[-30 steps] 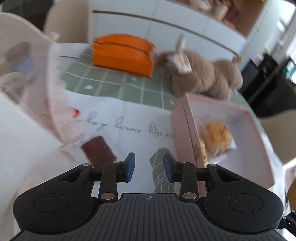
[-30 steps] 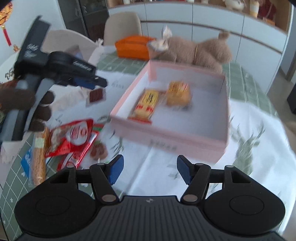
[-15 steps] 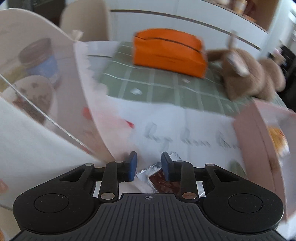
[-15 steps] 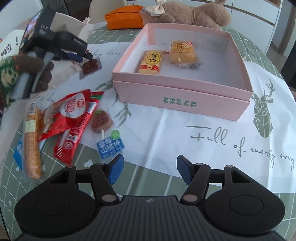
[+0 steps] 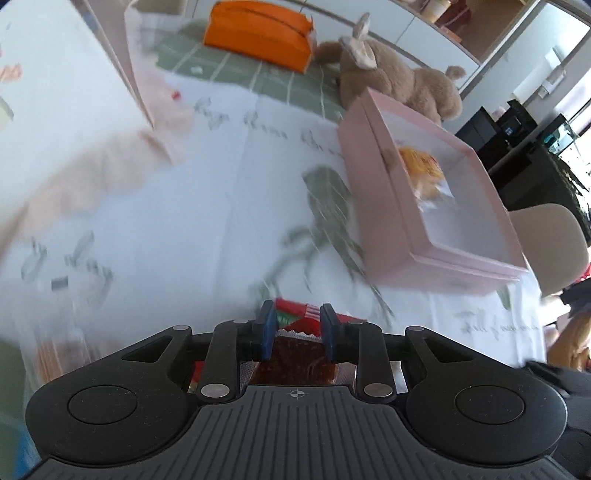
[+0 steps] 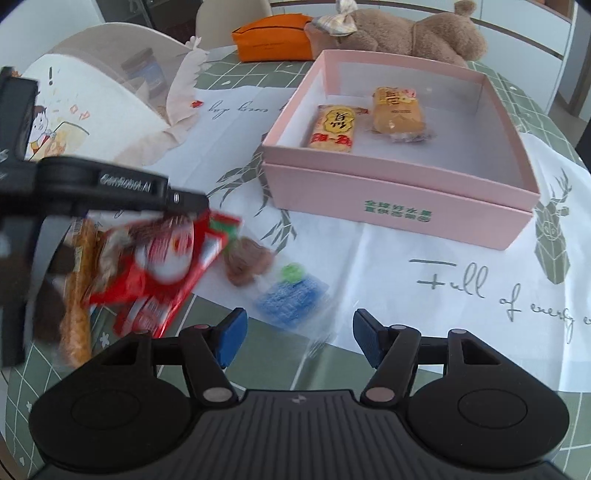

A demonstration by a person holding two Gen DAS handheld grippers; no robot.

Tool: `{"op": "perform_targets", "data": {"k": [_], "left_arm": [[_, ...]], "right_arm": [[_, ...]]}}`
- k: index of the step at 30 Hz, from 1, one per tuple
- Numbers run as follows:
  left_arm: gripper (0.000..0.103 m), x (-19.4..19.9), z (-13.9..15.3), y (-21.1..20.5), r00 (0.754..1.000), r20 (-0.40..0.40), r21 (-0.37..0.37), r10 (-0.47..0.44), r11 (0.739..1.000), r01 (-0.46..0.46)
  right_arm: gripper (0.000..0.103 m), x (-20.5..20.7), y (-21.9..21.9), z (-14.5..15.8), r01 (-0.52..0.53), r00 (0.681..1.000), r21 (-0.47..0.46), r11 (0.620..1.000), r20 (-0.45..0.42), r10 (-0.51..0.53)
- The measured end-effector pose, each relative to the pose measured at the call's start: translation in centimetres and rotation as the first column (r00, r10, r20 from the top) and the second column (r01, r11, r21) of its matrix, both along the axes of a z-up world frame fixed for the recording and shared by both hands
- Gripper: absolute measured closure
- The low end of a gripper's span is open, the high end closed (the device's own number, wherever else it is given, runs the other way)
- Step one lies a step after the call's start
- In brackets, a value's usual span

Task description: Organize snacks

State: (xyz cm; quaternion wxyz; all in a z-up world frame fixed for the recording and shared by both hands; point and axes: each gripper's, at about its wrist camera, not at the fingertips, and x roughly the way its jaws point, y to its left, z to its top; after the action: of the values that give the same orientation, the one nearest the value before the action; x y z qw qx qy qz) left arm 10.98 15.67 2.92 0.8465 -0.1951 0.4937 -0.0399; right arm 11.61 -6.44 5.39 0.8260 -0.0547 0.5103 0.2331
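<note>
1. Bare white cloth lies between the left tool and the pink box wall.
2. Left tool is clenched on a brown snack packet, above red wrappers.
3. Right tool is released, hovering near the blue packet.
4. A plush toy and an orange pouch crowd the surface behind the box.

Left tool: matte black ribbed housing, two round side discs, blue pads, silver pivot screws, small crosshair mark. Right tool: identical black body, blue pads, pinkish pivot screws, white logo.
</note>
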Motion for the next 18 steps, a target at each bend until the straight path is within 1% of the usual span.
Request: {"op": "perform_targets", "data": {"k": [2, 4, 6, 9, 11, 15, 17, 18], "left_arm": [[0.074, -0.7, 0.3, -0.8, 0.999, -0.030, -0.026, -0.015, 1.000, 0.014], [0.074, -1.5, 0.5, -1.4, 0.999, -0.050, -0.065, -0.021, 0.998, 0.017], [0.074, -2.2, 0.7, -2.1, 0.998, -0.062, -0.079, -0.028, 0.997, 0.023], [0.074, -3.3, 1.0, -3.9, 0.997, -0.061, -0.047, -0.047, 0.998, 0.044], [0.074, -3.8, 1.1, -5.0, 0.997, -0.058, -0.021, -0.059, 0.998, 0.058], [0.076, -4.5, 1.5, -6.7, 0.994, -0.067, -0.006, -0.090, 0.996, 0.090], [0.075, -4.8, 2.1, -7.1, 0.993, -0.056, 0.022, -0.102, 0.994, 0.104], [0.075, -4.9, 2.5, -7.2, 0.994, -0.045, 0.052, -0.101, 0.993, 0.103]], "right_arm": [[0.038, 0.1, 0.2, -0.2, -0.002, 1.000, -0.014, 1.000, 0.014, 0.003], [0.038, 0.3, 0.0, -0.1, 0.000, 1.000, -0.005, 1.000, 0.015, 0.000], [0.038, 0.4, -0.3, 0.0, -0.005, 1.000, 0.002, 1.000, 0.024, 0.005], [0.038, 0.3, -0.7, 0.1, -0.021, 0.999, -0.022, 1.000, 0.049, 0.022], [0.038, 0.5, -1.0, 0.2, -0.024, 0.998, -0.021, 0.999, 0.051, 0.025], [0.039, 0.8, -1.8, 0.6, -0.018, 0.998, -0.018, 1.000, 0.064, 0.019], [0.039, 0.8, -2.2, 0.7, -0.027, 0.998, -0.016, 0.999, 0.065, 0.028], [0.039, 0.8, -2.5, 0.8, -0.034, 0.998, -0.008, 0.999, 0.061, 0.035]]}}
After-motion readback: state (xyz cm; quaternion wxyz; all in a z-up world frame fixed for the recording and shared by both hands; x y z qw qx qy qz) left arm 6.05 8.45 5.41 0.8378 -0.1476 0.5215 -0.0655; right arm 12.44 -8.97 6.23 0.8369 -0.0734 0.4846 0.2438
